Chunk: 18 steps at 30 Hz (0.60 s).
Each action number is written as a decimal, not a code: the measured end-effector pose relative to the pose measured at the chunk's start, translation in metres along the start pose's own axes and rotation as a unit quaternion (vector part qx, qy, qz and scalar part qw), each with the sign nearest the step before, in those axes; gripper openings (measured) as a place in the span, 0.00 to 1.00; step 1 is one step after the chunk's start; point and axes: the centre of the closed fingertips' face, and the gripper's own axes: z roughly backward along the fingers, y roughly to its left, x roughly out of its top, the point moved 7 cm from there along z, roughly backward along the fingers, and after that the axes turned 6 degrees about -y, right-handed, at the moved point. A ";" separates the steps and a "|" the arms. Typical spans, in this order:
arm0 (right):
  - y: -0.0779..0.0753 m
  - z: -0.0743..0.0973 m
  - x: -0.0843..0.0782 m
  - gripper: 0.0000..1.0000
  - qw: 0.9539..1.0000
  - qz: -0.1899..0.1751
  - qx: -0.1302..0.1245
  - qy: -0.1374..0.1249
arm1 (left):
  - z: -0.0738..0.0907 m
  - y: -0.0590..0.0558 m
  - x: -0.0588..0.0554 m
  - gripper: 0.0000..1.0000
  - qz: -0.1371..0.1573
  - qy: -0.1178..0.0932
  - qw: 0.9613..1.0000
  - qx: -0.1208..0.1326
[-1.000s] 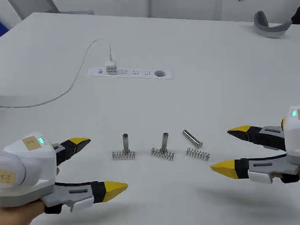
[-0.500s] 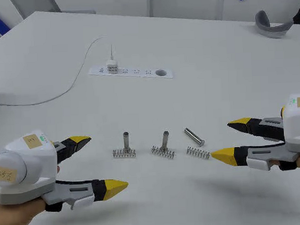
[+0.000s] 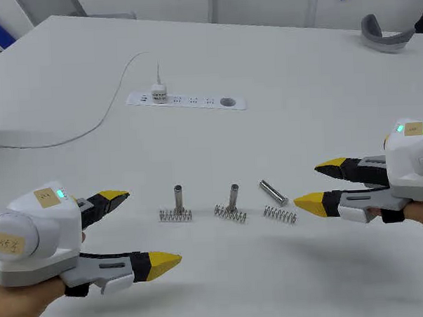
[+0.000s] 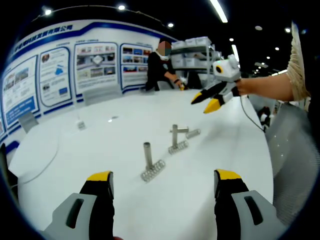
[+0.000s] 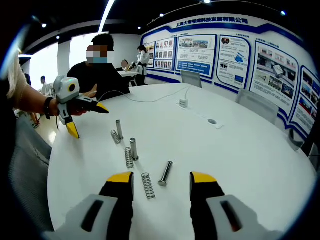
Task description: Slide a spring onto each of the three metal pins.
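If handwritten, illegible hand-held gripper [image 3: 148,227] label [image 3: 46,199]

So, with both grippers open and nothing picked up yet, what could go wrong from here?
The right pin lies on its side near the right gripper; being round, it may roll when nudged. The right spring lies flat on the table, thin, so closing jaws could flick it away. The left pin and middle pin stand upright close behind the left spring and middle spring; a grab there might topple them.
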 end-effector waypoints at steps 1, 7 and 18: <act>-0.001 -0.001 0.001 0.45 1.000 0.000 -0.001 0.002 | 0.000 0.000 0.000 0.84 0.000 -0.001 1.000 0.000; -0.005 -0.014 0.008 0.39 1.000 -0.005 -0.011 0.017 | -0.001 -0.002 0.001 0.83 0.000 -0.001 1.000 -0.001; -0.007 -0.040 0.008 0.32 0.998 0.000 -0.019 0.058 | -0.001 -0.001 0.001 0.83 0.001 -0.003 1.000 0.000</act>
